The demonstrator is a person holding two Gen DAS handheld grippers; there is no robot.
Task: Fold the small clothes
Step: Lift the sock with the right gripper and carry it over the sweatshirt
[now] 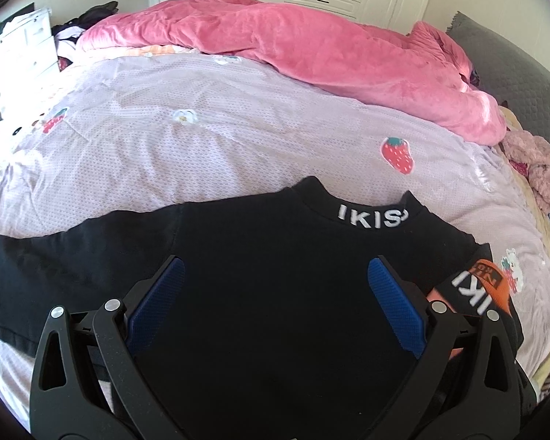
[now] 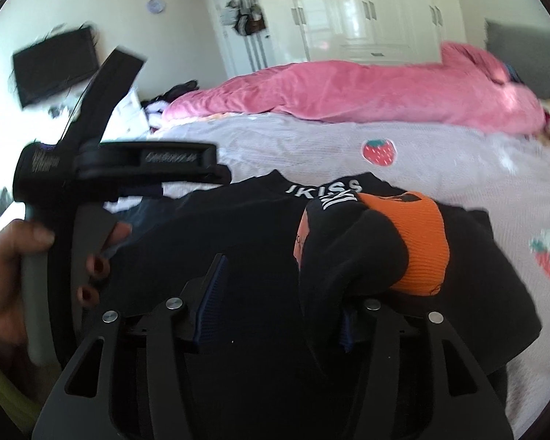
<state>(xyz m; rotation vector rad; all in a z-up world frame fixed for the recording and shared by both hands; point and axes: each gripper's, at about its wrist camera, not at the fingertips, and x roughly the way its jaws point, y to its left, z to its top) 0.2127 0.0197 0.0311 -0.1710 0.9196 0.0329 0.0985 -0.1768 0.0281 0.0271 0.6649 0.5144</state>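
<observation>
We count one black top (image 1: 260, 256) spread on the bedsheet (image 1: 187, 146), one pink blanket (image 1: 311, 55) heaped beyond the top, two grippers over the top, and three strawberry prints on the sheet around it.

White "IKIS" — "KISS" from the right wrist — on the black shirt's collar (image 1: 372, 216).

Right tongs (image 2: 278, 297) stand apart over the black shirt (image 2: 238, 249), its orange-cuffed sleeve (image 2: 414, 242) draped over one finger.
</observation>
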